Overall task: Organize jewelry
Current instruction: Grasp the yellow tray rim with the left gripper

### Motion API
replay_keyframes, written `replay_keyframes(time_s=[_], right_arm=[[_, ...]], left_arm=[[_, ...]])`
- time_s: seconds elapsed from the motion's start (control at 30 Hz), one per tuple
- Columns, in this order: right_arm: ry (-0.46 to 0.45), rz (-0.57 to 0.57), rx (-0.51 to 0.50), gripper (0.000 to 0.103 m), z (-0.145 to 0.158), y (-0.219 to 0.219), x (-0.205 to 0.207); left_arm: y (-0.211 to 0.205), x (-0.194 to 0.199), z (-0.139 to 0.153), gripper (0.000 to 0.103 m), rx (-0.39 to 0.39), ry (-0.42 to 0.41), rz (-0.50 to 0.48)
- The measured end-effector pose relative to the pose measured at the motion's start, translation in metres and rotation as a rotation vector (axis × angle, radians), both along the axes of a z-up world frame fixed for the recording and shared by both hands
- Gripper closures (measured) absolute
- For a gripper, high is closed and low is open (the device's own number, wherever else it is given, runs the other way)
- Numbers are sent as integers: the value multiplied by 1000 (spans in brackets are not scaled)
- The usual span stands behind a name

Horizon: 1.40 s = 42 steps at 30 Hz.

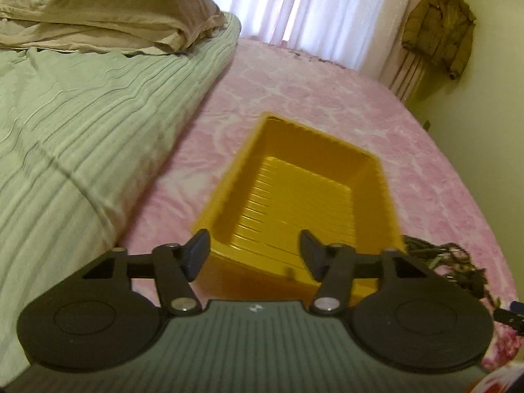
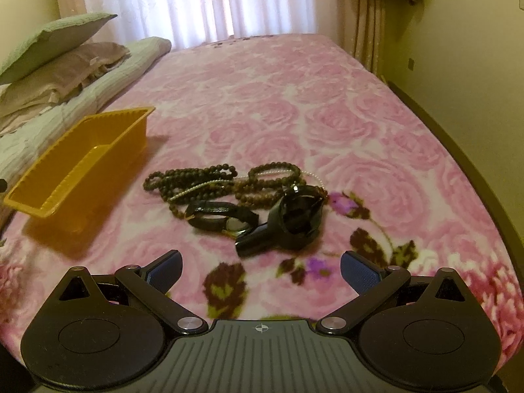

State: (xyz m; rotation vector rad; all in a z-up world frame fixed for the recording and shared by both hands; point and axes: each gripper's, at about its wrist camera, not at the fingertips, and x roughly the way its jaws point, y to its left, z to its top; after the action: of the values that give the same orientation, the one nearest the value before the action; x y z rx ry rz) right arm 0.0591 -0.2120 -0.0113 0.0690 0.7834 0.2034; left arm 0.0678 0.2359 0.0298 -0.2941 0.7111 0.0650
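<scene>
stacked pillows (image 1: 108, 16), green quilt (image 1: 82, 124), hanging jacket (image 1: 439, 29)

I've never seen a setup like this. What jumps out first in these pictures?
A bright yellow tray, empty, sits on the pink rose-patterned blanket. To its right lies a dark tangle of beaded necklaces with a black watch. Two open grippers, left and right, fill the foreground.

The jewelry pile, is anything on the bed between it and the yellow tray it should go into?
Nothing visible. The jewelry pile lies on bare pink blanket, and the strip between it and the yellow tray is clear. The tray is empty.
</scene>
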Motion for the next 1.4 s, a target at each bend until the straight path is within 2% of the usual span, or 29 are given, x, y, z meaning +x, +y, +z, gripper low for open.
replay_keyframes(time_s=[0.1,0.17,0.27,0.37,0.57,0.8,1.0,1.07,1.3,1.4], right_arm=[[8,-2,-13,1,-3,5,6],[13,2,-22,1,-5,10,10],[27,9,-31,1,-10,16,15],[39,12,-39,1,-16,22,20],[50,24,-47,1,-21,30,26],[52,19,-51,1,-21,28,28],[47,7,-42,1,-19,22,24],[42,0,-40,1,-18,18,23],[32,-22,-21,1,-16,6,21],[26,-26,-10,1,-19,0,21]], left_arm=[[16,19,-12,56,16,34,-9],[24,30,-20,66,9,57,-17],[32,42,-31,75,-8,80,-48],[35,49,-37,79,-15,94,-66],[43,60,-48,82,-80,116,-79],[43,64,-51,86,-81,129,-83],[47,69,-58,88,-151,161,-84],[43,69,-55,97,-132,156,-91],[14,56,-25,99,52,99,-78],[-9,47,-10,99,153,75,-87]])
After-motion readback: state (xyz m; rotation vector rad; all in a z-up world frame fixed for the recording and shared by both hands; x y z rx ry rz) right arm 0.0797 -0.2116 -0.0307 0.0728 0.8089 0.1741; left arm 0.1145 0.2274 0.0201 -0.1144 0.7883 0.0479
